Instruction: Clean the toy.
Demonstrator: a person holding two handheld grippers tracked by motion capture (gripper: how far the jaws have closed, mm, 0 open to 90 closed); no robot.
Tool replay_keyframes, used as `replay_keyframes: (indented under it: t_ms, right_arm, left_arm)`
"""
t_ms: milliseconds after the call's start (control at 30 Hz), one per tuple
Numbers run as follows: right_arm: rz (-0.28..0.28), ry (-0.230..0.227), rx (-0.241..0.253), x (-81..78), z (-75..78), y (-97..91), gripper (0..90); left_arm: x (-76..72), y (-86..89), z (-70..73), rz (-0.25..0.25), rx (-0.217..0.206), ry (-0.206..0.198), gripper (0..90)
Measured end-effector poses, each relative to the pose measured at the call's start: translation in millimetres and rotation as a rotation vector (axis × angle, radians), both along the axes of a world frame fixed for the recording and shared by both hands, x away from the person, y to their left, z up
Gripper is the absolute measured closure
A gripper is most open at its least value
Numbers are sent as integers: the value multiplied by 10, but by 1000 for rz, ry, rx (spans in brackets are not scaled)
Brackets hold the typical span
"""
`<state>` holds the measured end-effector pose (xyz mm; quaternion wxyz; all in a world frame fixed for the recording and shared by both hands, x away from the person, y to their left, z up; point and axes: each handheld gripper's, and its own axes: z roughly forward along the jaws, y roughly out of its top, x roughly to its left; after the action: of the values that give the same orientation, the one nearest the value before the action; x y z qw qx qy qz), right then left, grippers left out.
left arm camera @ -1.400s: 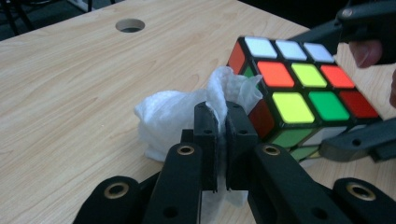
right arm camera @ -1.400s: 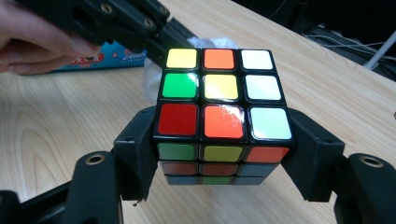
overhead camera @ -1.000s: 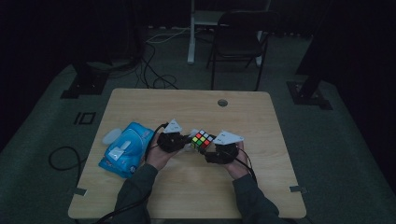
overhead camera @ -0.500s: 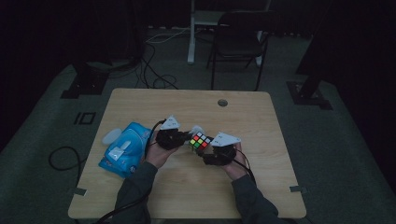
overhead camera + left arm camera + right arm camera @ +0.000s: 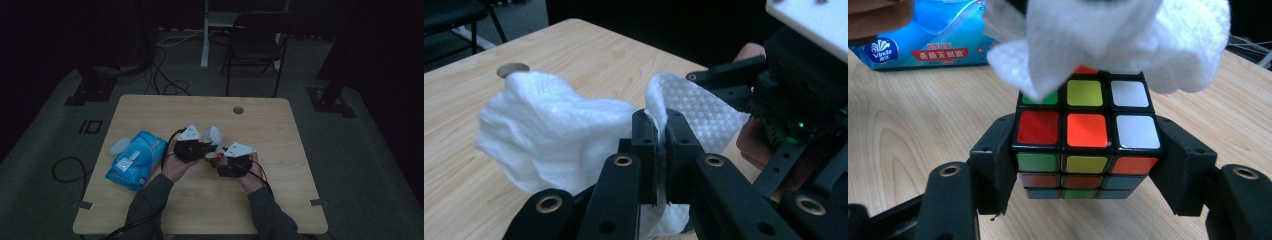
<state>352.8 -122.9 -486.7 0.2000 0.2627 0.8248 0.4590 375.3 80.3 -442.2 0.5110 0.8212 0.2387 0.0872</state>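
A scrambled puzzle cube [image 5: 1087, 131] with red, orange, green, yellow and white stickers sits between the two black jaws of my right gripper [image 5: 1087, 150], which is shut on its sides. A white wet wipe [image 5: 1118, 40] lies over the cube's far top edge. My left gripper [image 5: 657, 132] is shut on that wipe [image 5: 559, 130], pinching a fold of it. In the high view the left gripper [image 5: 212, 146] and the right gripper [image 5: 222, 159] meet at the middle of the wooden table [image 5: 280, 130], the wipe [image 5: 213, 134] sticking up between them and the cube [image 5: 219, 155] barely showing.
A blue pack of wet wipes [image 5: 134, 159] lies on the table's left side, also in the right gripper view [image 5: 933, 35]. A round cable hole [image 5: 238, 110] is near the far edge. A dark chair [image 5: 255, 47] and floor cables lie beyond the table.
My left gripper has risen and shifted right with the wipe, which now hides most of the cube in the high view. The right gripper and cube stayed put.
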Motion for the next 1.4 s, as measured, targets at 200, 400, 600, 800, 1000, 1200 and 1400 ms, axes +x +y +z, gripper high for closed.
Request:
replay_keyframes:
  t_ms: [200,400,600,800,1000,1200,1400]
  right_arm:
    - [-8,4,1,13,-7,-25,344]
    - [-14,4,3,16,-7,-29,344]
    - [-16,4,5,21,-6,-38,344]
    - [-19,2,15,24,0,-52,344]
    - [-19,4,13,21,-1,-49,344]
    - [-17,1,13,24,-2,-47,344]
    - [-17,3,15,16,1,-38,344]
  left_arm:
    - [-43,-48,-3,-28,10,14,755]
    - [-58,-60,38,-69,-5,36,720]
    - [-76,-73,14,-41,20,32,896]
    - [-100,-78,49,-85,2,40,852]
    - [-102,-38,105,-73,-19,12,660]
    - [-86,28,162,-62,-27,-13,657]
    - [-50,95,208,-21,-34,-30,663]
